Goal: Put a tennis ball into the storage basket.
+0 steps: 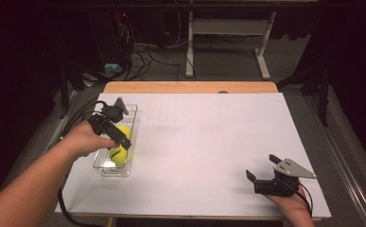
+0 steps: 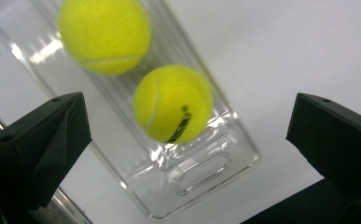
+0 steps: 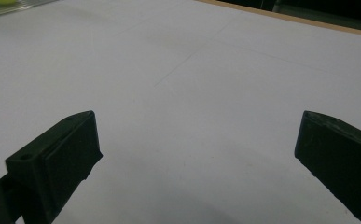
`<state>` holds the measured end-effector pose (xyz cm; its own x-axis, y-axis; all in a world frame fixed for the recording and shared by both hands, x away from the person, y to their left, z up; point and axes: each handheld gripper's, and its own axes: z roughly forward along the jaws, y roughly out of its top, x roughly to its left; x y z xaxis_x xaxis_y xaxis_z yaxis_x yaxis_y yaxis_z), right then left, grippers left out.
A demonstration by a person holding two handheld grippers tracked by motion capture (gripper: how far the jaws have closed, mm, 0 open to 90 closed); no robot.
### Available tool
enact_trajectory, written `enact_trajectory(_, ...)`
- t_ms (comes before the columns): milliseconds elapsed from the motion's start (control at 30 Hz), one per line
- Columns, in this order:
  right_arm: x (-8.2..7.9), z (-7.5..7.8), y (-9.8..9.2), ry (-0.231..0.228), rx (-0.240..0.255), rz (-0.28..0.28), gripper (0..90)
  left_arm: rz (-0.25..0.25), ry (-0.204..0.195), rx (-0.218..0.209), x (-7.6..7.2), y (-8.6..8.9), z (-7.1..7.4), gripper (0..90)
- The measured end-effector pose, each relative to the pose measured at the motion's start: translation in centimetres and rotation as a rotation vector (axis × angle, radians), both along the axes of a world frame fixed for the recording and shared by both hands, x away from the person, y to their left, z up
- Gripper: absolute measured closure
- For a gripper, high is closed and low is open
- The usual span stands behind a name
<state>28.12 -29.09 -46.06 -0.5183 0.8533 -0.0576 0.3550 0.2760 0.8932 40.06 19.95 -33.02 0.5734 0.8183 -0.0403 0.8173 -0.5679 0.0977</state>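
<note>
A clear plastic tray (image 1: 106, 169) lies lengthwise near the white table's left edge. Two yellow tennis balls rest in it, one (image 1: 119, 155) toward the near end and one (image 1: 125, 130) behind it. My left gripper (image 1: 110, 131) hovers over the tray, pointing down, open and holding nothing. In the left gripper view the near ball (image 2: 172, 103) and the far ball (image 2: 104, 35) lie in the tray (image 2: 241, 156) between the spread jaws of the left gripper (image 2: 187, 121). My right gripper (image 1: 262, 166) rests low at the front right, open and empty, and stands wide apart (image 3: 197, 130) over bare table.
The white tabletop (image 1: 209, 142) spreads wide between the tray and the right gripper. A wooden strip (image 1: 190, 87) runs along its far edge. Beyond it are cables (image 1: 143, 59) on the floor and a desk frame (image 1: 228, 33).
</note>
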Motion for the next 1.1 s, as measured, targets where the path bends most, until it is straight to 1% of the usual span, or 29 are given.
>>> enact_trajectory(167, 0.0, 0.0, 0.1, -0.001, -0.002, 0.006, 0.2, -0.046, -0.001, -0.004, -0.1, -2.7, -0.6, 0.6)
enact_trajectory(333, 0.0, -0.1, 0.3, 0.003, -0.003, 0.01, 0.2, -0.105, 0.004, -0.016, -0.1, -6.1, -1.3, 0.6)
enact_trajectory(433, 0.0, -0.2, 0.4, 0.002, -0.004, 0.014, 0.2, -0.147, 0.001, -0.038, -0.3, -8.3, -1.5, 0.6)
enact_trajectory(467, 0.0, -0.2, 0.4, 0.001, -0.003, 0.016, 0.2, -0.159, -0.007, -0.044, -0.5, -9.0, -1.5, 0.6)
enact_trajectory(567, -0.1, -0.2, 0.4, 0.001, -0.002, 0.017, 0.2, -0.197, -0.014, -0.07, -0.7, -10.7, -1.9, 0.6)
enact_trajectory(700, -0.1, -0.1, 0.4, 0.0, -0.003, 0.018, 0.2, -0.221, -0.028, -0.093, -1.1, -12.3, -3.2, 0.6)
enact_trajectory(767, -0.1, -0.1, 0.4, -0.001, -0.003, 0.021, 0.3, -0.22, -0.047, -0.1, -1.4, -12.7, -4.2, 0.6)
enact_trajectory(833, -0.2, -0.1, 0.4, -0.002, -0.002, 0.02, 0.3, -0.217, -0.051, -0.124, -1.6, -12.9, -5.2, 0.6)
enact_trajectory(933, -0.2, -0.1, 0.5, -0.001, -0.003, 0.02, 0.4, -0.199, -0.103, -0.166, -2.1, -12.8, -6.7, 0.6)
enact_trajectory(967, -0.2, -0.1, 0.5, -0.001, -0.003, 0.021, 0.4, -0.186, -0.115, -0.19, -2.2, -12.7, -7.1, 0.7)
enact_trajectory(1067, -0.3, -0.1, 0.6, 0.0, -0.002, 0.026, 0.4, -0.147, -0.173, -0.287, -2.6, -12.1, -8.5, 0.9)
enact_trajectory(1100, -0.3, -0.1, 0.6, 0.0, -0.002, 0.028, 0.4, -0.133, -0.202, -0.318, -2.7, -11.9, -8.9, 0.9)
